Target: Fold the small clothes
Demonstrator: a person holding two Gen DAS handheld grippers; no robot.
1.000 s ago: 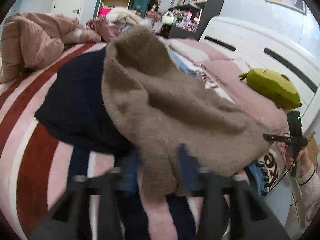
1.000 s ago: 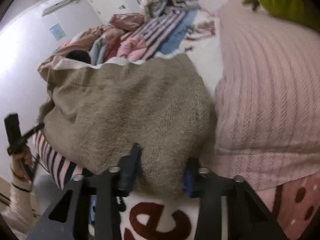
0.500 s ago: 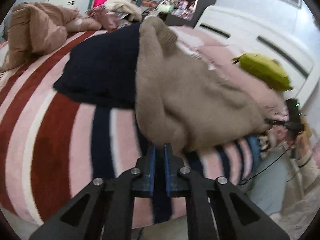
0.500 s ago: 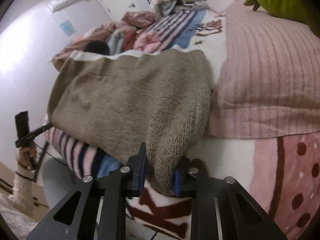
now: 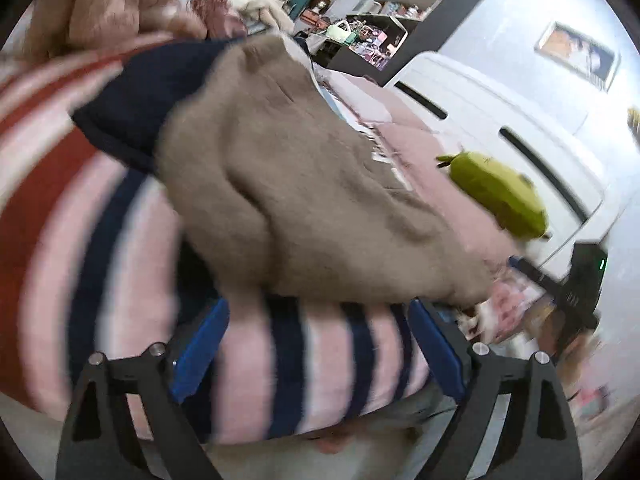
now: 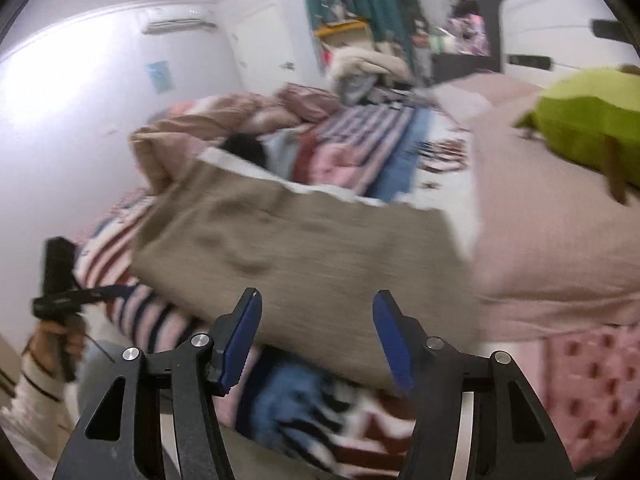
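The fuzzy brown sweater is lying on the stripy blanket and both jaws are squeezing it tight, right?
Not quite. The brown sweater does lie on the striped blanket, but neither gripper is squeezing it. The left gripper in the left wrist view and the right gripper in the right wrist view both have their jaws spread wide open.

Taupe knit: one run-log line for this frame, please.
step: fold laid | taupe knit: folded on striped blanket, free | left gripper: open | right gripper: open | green plush: on pillow
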